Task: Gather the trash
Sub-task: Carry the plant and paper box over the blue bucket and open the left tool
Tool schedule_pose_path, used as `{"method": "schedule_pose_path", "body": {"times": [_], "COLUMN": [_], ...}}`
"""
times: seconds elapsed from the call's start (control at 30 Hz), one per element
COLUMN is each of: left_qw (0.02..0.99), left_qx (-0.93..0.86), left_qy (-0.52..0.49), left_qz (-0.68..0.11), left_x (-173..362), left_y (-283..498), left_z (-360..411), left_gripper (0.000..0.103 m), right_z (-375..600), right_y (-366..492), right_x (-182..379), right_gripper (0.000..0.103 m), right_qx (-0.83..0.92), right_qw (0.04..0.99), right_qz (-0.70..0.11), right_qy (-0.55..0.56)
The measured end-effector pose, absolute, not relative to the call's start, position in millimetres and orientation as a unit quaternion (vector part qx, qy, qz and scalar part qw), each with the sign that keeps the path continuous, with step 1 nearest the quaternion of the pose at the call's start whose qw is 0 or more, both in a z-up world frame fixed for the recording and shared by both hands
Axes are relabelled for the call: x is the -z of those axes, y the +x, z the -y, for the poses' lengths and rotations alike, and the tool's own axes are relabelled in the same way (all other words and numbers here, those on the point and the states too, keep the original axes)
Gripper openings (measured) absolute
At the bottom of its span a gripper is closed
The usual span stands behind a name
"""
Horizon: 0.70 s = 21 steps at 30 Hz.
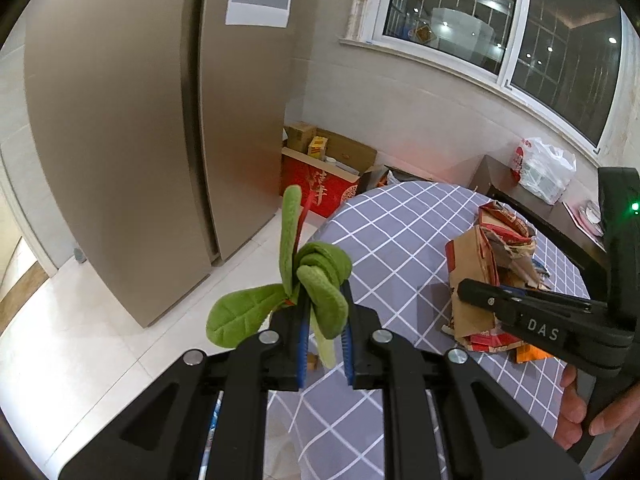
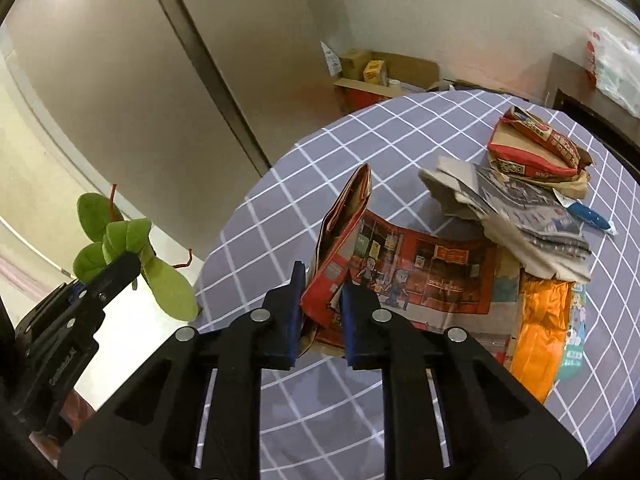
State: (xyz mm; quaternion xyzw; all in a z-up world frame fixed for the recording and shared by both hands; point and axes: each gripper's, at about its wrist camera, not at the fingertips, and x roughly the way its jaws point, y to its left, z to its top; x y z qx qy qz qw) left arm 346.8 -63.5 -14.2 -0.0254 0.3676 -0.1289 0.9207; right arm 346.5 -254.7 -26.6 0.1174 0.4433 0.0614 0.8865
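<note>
The left gripper (image 1: 325, 346) jaws pinch a green felt plant (image 1: 316, 280), held clear of the worktop (image 2: 280, 208). The right gripper (image 2: 320, 320) jaws clamp a red paper bag's (image 2: 340, 248) upturned edge, probably to lift it.

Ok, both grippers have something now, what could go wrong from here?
1. The right gripper pinches only the red paper bag's corner; it could tear or slip.
2. Lifting it may drag the wrapper pile off the checked tablecloth.
3. The left gripper's plush leaves dangle and could snag.
</note>
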Motion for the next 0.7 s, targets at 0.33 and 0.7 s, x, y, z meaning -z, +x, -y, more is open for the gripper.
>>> {"method": "schedule_pose_path", "body": {"times": [0.33,0.7], "left_qw": [0.932,0.936], "left_qx": [0.087,0.022], "left_qy": [-0.036,-0.055], "left_qz": [-0.351,-0.346], "left_x": [2,0], "left_y": [313,279], "left_z": [21,-40], "left_gripper": [0.013,0.013], "right_z": [217,142], "right_y": [325,310], "right_x": [11,9], "right_gripper": [0.016,0.016], "right_qx": [-0.097,-0.163], "right_qw": [0.895,0.888], "right_qz": [-0.426,-0.426], "right_qy": [0.091,0.055]}}
